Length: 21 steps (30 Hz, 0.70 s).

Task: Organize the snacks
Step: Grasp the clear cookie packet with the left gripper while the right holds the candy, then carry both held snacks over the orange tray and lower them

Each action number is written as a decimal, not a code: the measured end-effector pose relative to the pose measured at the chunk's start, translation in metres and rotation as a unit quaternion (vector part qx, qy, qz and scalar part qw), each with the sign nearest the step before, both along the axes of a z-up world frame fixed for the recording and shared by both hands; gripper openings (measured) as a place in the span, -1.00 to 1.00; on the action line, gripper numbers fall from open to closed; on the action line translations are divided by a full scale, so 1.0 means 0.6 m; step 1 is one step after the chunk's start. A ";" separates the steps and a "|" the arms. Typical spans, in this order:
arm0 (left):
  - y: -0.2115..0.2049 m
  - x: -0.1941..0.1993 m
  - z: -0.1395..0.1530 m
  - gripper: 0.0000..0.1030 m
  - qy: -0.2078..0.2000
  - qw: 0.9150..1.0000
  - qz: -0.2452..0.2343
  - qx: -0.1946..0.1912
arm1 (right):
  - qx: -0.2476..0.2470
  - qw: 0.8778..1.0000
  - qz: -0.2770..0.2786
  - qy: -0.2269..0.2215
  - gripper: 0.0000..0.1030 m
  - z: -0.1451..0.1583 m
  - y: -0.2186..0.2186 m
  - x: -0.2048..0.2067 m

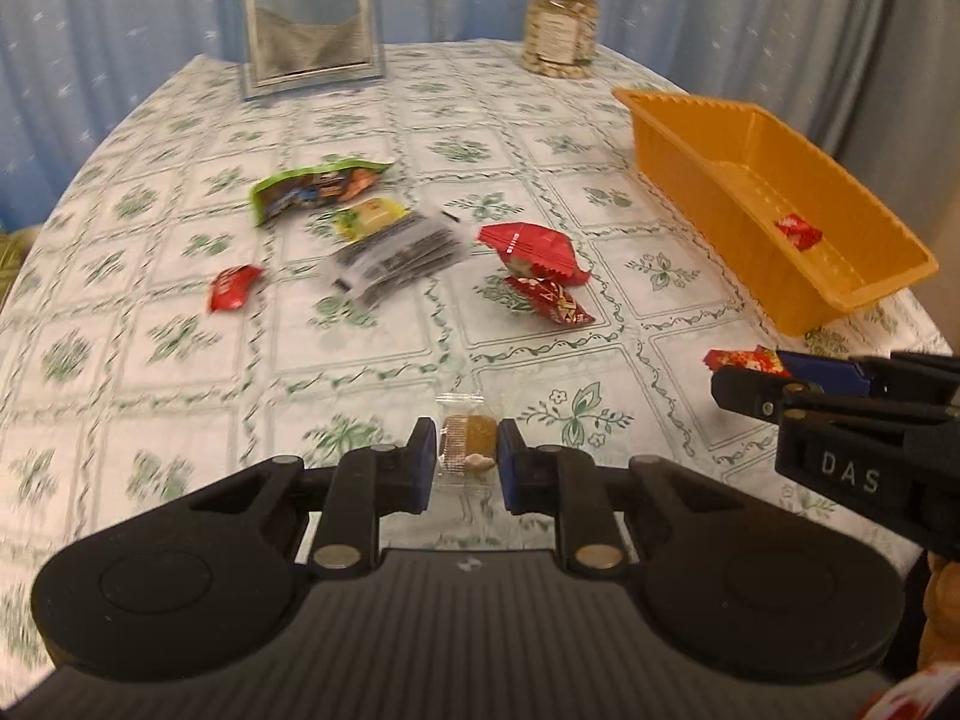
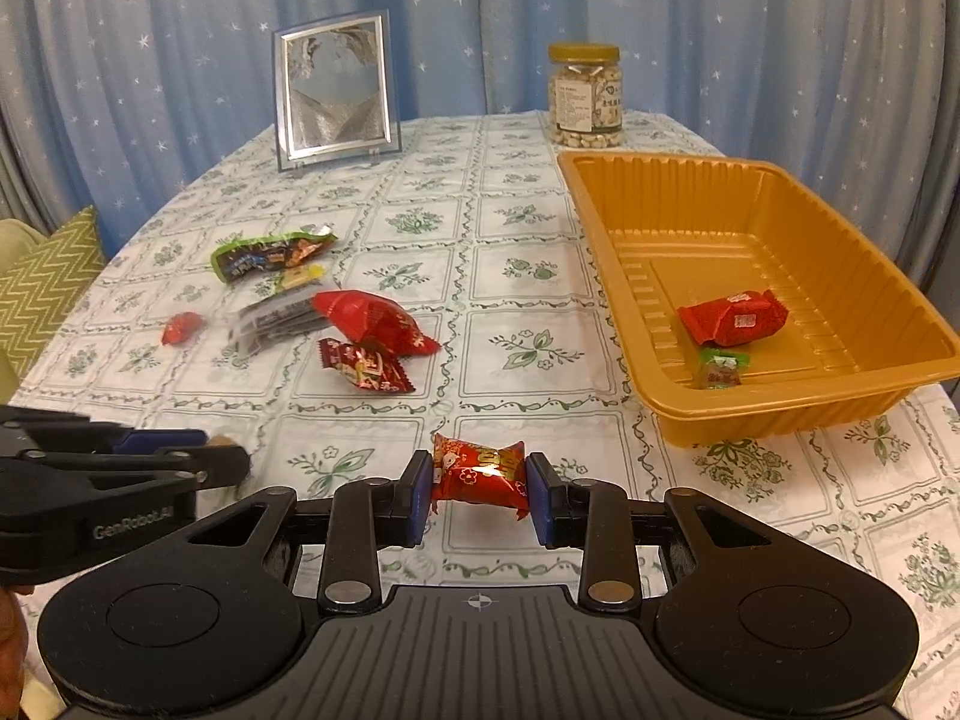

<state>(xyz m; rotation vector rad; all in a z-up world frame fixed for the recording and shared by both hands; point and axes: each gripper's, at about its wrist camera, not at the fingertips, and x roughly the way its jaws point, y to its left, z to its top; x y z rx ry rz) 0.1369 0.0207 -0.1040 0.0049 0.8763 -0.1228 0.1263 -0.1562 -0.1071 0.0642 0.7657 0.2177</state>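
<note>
My left gripper (image 1: 467, 450) is shut on a clear-wrapped brown snack (image 1: 467, 443) just above the tablecloth. My right gripper (image 2: 480, 477) is shut on a red and gold wrapped candy (image 2: 480, 471); it also shows in the left wrist view (image 1: 747, 363). The orange tray (image 2: 606, 228) at the right holds a red packet (image 2: 733, 318) and a small green-wrapped sweet (image 2: 722, 369). Loose snacks lie mid-table: a green packet (image 2: 273, 253), a yellow one (image 2: 300, 276), a silver-black pack (image 2: 273, 321), a small red sweet (image 2: 182, 327), a big red packet (image 2: 372, 319) and a red patterned one (image 2: 366, 367).
A framed picture (image 2: 333, 90) and a jar of nuts (image 2: 585, 97) stand at the table's far edge before a blue curtain. A green zigzag cushion (image 2: 45, 282) lies left of the table. The tray (image 1: 660, 120) sits near the right table edge.
</note>
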 end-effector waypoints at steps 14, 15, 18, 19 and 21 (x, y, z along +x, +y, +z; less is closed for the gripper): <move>-0.001 -0.062 0.072 -0.63 -0.017 0.999 0.032 -0.030 | 0.006 0.999 -0.006 -0.032 -0.35 0.063 -0.012 -0.062; -0.003 -0.065 0.075 -0.63 -0.019 0.999 0.031 -0.031 | 0.006 0.999 -0.006 -0.034 -0.35 0.066 -0.014 -0.066; -0.012 -0.074 0.086 -0.63 -0.023 0.999 0.029 -0.031 | 0.007 0.999 -0.008 -0.039 -0.35 0.075 -0.019 -0.074; -0.014 -0.076 0.089 -0.63 -0.025 0.999 0.027 -0.031 | 0.007 0.999 -0.009 -0.041 -0.35 0.078 -0.021 -0.076; -0.020 -0.078 0.095 -0.63 -0.027 0.999 0.024 -0.033 | 0.008 0.999 -0.011 -0.044 -0.35 0.083 -0.025 -0.080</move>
